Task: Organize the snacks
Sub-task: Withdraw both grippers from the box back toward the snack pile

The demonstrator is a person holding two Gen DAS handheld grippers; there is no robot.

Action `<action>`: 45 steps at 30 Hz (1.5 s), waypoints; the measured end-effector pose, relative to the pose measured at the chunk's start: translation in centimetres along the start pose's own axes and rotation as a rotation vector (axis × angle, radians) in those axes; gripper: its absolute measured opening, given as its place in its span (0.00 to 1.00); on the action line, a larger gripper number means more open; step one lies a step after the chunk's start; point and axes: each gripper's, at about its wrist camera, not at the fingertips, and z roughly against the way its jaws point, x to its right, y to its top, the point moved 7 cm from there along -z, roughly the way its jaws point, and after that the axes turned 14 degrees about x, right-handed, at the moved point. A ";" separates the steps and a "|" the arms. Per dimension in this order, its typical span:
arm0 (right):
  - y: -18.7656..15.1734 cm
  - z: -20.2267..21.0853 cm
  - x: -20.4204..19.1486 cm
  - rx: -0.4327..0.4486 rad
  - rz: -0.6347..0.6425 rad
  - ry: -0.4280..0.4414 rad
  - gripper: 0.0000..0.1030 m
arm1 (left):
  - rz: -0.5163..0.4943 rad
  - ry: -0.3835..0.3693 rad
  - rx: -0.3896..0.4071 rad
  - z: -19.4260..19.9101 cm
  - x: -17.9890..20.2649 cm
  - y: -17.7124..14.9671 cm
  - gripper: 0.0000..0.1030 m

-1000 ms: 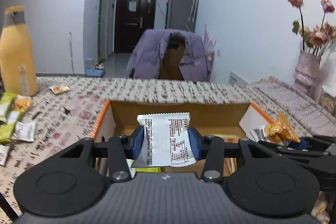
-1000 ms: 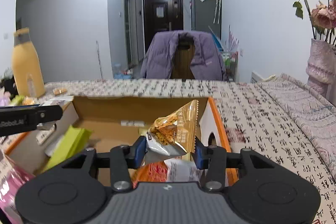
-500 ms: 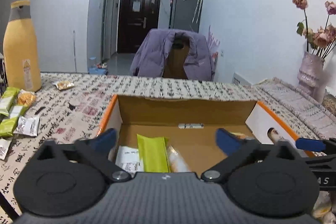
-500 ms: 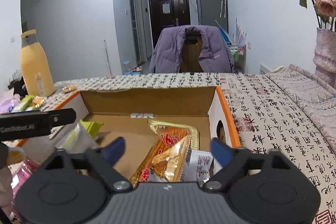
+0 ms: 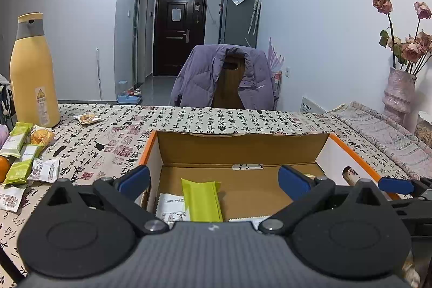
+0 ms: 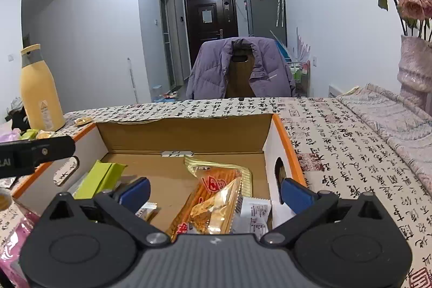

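Both claws hang over the open cardboard box (image 5: 321,150) with nothing between their blue pads. The left claw (image 5: 214,181) gapes wide above a green bar (image 5: 201,197) and a white packet (image 5: 170,208), apparently on the box floor. The right claw (image 6: 216,192) gapes wide above an orange packet (image 6: 213,204). More snacks (image 5: 24,153) lie near the tabletop's (image 5: 189,120) left edge.

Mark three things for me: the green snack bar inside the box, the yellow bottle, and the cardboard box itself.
green snack bar (image 5: 203,200): left wrist view, middle of the wrapper.
yellow bottle (image 5: 32,77): left wrist view, middle of the body.
cardboard box (image 6: 183,134): right wrist view, inner face of the far wall.
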 end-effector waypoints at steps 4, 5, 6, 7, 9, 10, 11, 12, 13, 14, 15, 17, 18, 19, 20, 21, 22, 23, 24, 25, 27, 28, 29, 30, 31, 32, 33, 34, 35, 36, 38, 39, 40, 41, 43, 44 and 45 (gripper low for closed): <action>0.6 0.4 -0.5 0.009 0.041 -0.020 1.00 | -0.004 0.016 -0.001 0.1 0.1 0.0 1.00; 0.8 0.6 -0.7 0.010 0.051 -0.025 1.00 | 0.001 0.029 -0.007 0.1 0.1 0.2 1.00; 0.9 0.8 -0.8 0.007 0.062 -0.031 1.00 | 0.003 0.029 -0.007 0.2 0.1 0.4 1.00; 1.1 1.2 -1.0 0.005 0.074 -0.032 1.00 | 0.006 0.025 -0.005 0.4 0.1 0.7 1.00; 1.6 1.9 -1.1 0.010 0.089 -0.037 1.00 | 0.015 0.017 0.001 1.0 0.2 1.4 1.00; 1.8 2.4 -1.2 0.015 0.089 -0.040 1.00 | 0.019 0.011 0.006 1.3 0.2 1.7 1.00; 2.0 2.7 -1.2 0.020 0.086 -0.042 1.00 | 0.021 0.006 0.009 1.6 0.2 1.9 1.00; 2.4 3.0 -1.2 0.024 0.083 -0.042 1.00 | 0.018 0.008 0.009 2.1 0.2 2.1 1.00; 2.6 3.4 -1.4 0.030 0.082 -0.041 1.00 | 0.015 0.011 0.008 2.4 0.2 2.2 1.00; 2.7 3.8 -1.5 0.036 0.084 -0.040 1.00 | 0.013 0.012 0.007 2.8 0.2 2.3 1.00; 2.9 4.3 -1.7 0.040 0.085 -0.038 1.00 | 0.012 0.010 0.007 3.2 0.2 2.3 1.00; 2.9 5.1 -2.0 0.045 0.086 -0.031 1.00 | 0.006 0.008 0.001 4.2 0.2 2.2 1.00; 2.8 5.5 -2.2 0.045 0.087 -0.028 1.00 | 0.001 0.010 -0.002 4.7 0.2 2.0 1.00; 2.7 6.0 -2.4 0.044 0.088 -0.024 1.00 | -0.002 0.012 -0.004 5.3 0.2 1.8 1.00; 2.5 6.3 -2.6 0.043 0.088 -0.022 1.00 | -0.004 0.014 -0.005 5.7 0.2 1.7 1.00; 2.4 6.8 -2.8 0.040 0.089 -0.018 1.00 | -0.006 0.014 -0.004 6.3 0.2 1.6 1.00; 2.2 7.3 -3.0 0.038 0.090 -0.014 1.00 | -0.008 0.013 -0.002 6.9 0.1 1.4 1.00; 2.0 7.8 -3.2 0.037 0.092 -0.010 1.00 | -0.010 0.014 -0.002 7.5 0.1 1.3 1.00; 1.8 8.3 -3.4 0.035 0.095 -0.006 1.00 | -0.011 0.016 -0.004 7.9 0.1 1.1 1.00; 1.6 8.8 -3.6 0.033 0.097 -0.001 1.00 | -0.011 0.018 -0.007 8.5 0.1 0.8 1.00; 1.0 9.8 -4.0 0.026 0.099 0.011 1.00 | -0.011 0.022 -0.014 9.6 -0.1 0.3 1.00; 0.7 10.2 -4.3 0.024 0.101 0.016 1.00 | -0.011 0.025 -0.016 10.0 -0.2 0.1 1.00; 0.3 10.7 -4.5 0.023 0.101 0.020 1.00 | -0.009 0.030 -0.020 10.6 -0.3 -0.3 1.00; 0.0 11.1 -4.6 0.022 0.098 0.022 1.00 | -0.009 0.033 -0.024 11.0 -0.4 -0.6 1.00; -0.4 11.6 -4.8 0.020 0.092 0.026 1.00 | -0.008 0.035 -0.030 11.4 -0.6 -1.0 1.00; -0.7 12.1 -4.8 0.019 0.085 0.028 1.00 | -0.007 0.037 -0.037 11.9 -0.7 -1.3 1.00; -1.1 12.6 -4.9 0.019 0.077 0.033 1.00 | -0.006 0.038 -0.044 12.3 -0.8 -1.8 1.00; -1.4 13.0 -4.9 0.018 0.072 0.037 1.00 | -0.005 0.038 -0.048 12.8 -0.8 -2.1 1.00; -1.8 13.5 -4.9 0.017 0.066 0.040 1.00 | -0.004 0.038 -0.051 13.1 -0.9 -2.4 1.00; -2.1 13.8 -4.8 0.015 0.059 0.041 1.00 | -0.004 0.038 -0.053 13.5 -1.0 -2.7 1.00; -2.8 14.6 -4.8 0.011 0.043 0.044 1.00 | -0.001 0.032 -0.053 14.3 -1.2 -3.3 1.00; -3.1 15.0 -4.8 0.010 0.036 0.045 1.00 | 0.004 0.027 -0.052 14.8 -1.3 -3.6 1.00; -3.4 15.4 -4.8 0.008 0.035 0.046 1.00 | 0.011 0.024 -0.050 15.1 -1.4 -3.8 1.00; -3.7 15.8 -5.0 0.006 0.040 0.045 1.00 | 0.024 0.019 -0.046 15.5 -1.6 -3.9 1.00; -4.0 16.6 -5.1 0.007 0.062 0.035 1.00 | 0.046 0.004 -0.043 16.1 -1.9 -4.2 1.00; -4.2 17.1 -5.1 0.012 0.073 0.027 1.00 | 0.051 0.001 -0.043 16.3 -2.0 -4.3 1.00; -4.4 17.5 -5.0 0.015 0.080 0.019 1.00 | 0.053 0.001 -0.043 16.5 -2.1 -4.5 1.00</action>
